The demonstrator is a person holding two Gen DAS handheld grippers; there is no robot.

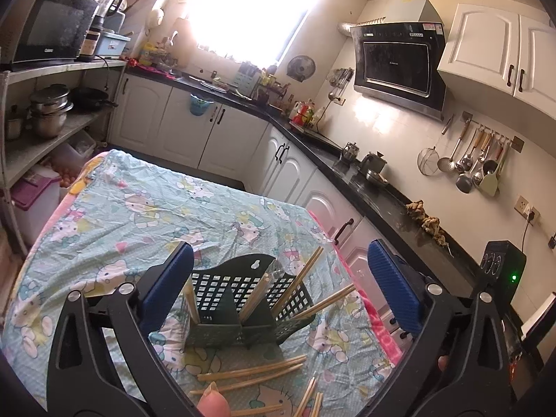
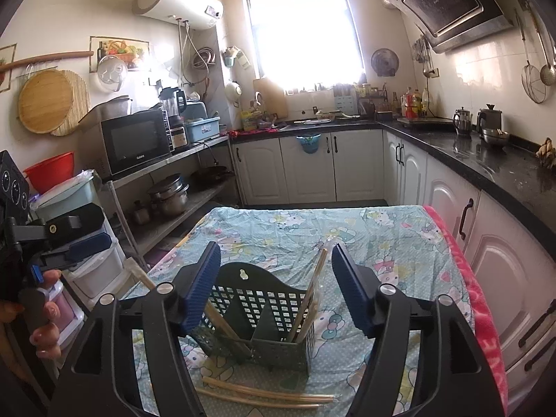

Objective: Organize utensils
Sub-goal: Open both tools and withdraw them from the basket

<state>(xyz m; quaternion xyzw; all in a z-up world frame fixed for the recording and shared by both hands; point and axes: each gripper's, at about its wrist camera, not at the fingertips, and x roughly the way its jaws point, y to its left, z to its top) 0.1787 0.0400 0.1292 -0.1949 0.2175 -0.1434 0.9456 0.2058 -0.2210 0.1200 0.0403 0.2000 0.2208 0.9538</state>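
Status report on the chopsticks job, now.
Left gripper open, right gripper open, both empty. Green basket holds some chopsticks; others loose on tablecloth. Nothing blocking.

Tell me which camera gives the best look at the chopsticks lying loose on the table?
The left wrist view: the loose chopsticks lie spread on the cloth in front of the green basket, several clearly separate. The right wrist view shows only a few near its bottom edge, bent by the lens.

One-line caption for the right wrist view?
Open right gripper hovers over green basket holding some chopsticks; more lie loose on the tablecloth.
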